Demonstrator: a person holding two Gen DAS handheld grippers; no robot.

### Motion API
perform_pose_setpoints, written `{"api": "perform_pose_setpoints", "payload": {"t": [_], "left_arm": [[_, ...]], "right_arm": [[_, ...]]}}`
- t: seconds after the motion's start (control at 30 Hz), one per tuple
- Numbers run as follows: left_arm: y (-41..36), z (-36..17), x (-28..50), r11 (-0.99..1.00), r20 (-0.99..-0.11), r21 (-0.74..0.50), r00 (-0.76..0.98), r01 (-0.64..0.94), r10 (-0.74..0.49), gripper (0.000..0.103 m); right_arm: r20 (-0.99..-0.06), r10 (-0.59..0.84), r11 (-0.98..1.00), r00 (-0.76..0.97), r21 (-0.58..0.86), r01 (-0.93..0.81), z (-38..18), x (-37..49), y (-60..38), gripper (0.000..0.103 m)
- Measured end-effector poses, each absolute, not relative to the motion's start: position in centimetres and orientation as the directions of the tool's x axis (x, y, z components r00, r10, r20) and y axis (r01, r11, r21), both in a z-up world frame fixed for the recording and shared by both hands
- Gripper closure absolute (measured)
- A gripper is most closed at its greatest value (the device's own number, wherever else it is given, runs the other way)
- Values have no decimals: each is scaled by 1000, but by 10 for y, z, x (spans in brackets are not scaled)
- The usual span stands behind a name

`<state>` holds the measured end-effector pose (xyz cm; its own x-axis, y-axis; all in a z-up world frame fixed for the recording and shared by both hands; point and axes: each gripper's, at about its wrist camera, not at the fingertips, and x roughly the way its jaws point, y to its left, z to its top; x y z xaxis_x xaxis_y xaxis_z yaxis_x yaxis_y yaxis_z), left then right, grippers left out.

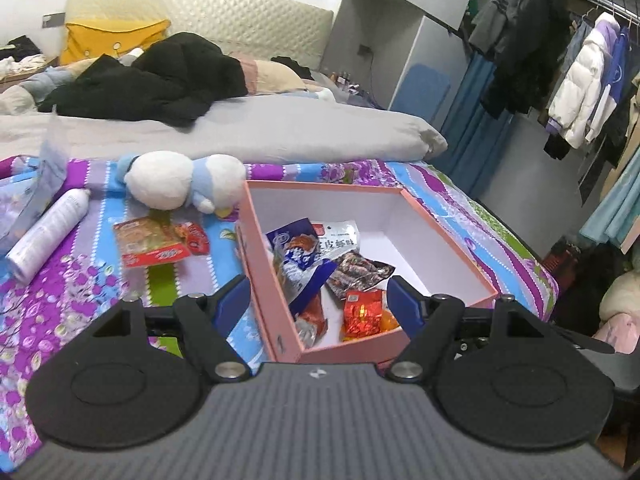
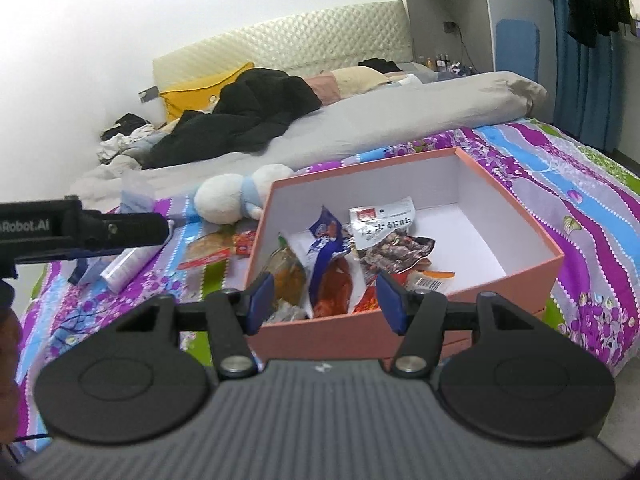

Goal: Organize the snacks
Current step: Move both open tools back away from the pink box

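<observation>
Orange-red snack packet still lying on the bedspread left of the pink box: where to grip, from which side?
Judging by its pose: the orange-red snack packet lies flat, so there is no thick body to pinch. Come from above with the open left gripper, jaws across the near sealed edge, clear of the small red packet by its right corner.

Matt pink card box (white inside), glossy foil snack packets, printed cloth bedsheet

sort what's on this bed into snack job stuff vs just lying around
Job:
- pink cardboard box with snack packets inside
- blue foil packet in it
- red-and-orange flat snack packet on the sheet
- small red packet beside it

Lying about:
- white-and-blue plush toy
- white spray can
- black clothes
</observation>
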<state>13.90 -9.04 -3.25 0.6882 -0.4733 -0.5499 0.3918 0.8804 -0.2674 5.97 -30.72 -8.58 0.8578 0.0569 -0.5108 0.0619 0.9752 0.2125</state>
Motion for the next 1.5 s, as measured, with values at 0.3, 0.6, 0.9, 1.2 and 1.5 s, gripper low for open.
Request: {"api": "perform_pose_setpoints", "payload": {"t": [0.3,0.6,0.9,1.2,1.5], "left_arm": [[-44,-33,100,898,-552,-272,708,347,-440,24],[4,-43,79,925,-575,-277,725,261,-378,24],[27,-63,72,929,-585,-302,728,213,-357,24],[53,-89,77,932,-610,-314,714,180,-344,23],[75,-116,104,948,-645,-298,707,115,-288,22]], "right_arm": [[-492,82,981,867,195,17,-84,34,-269,44],[-485,174,975,857,208,-81,-81,18,-221,44],[-503,194,978,842,169,-125,-90,8,-191,44],[-530,189,980,827,157,-123,-111,13,-170,44],[-558,211,975,803,175,-134,-132,31,-155,44]]}}
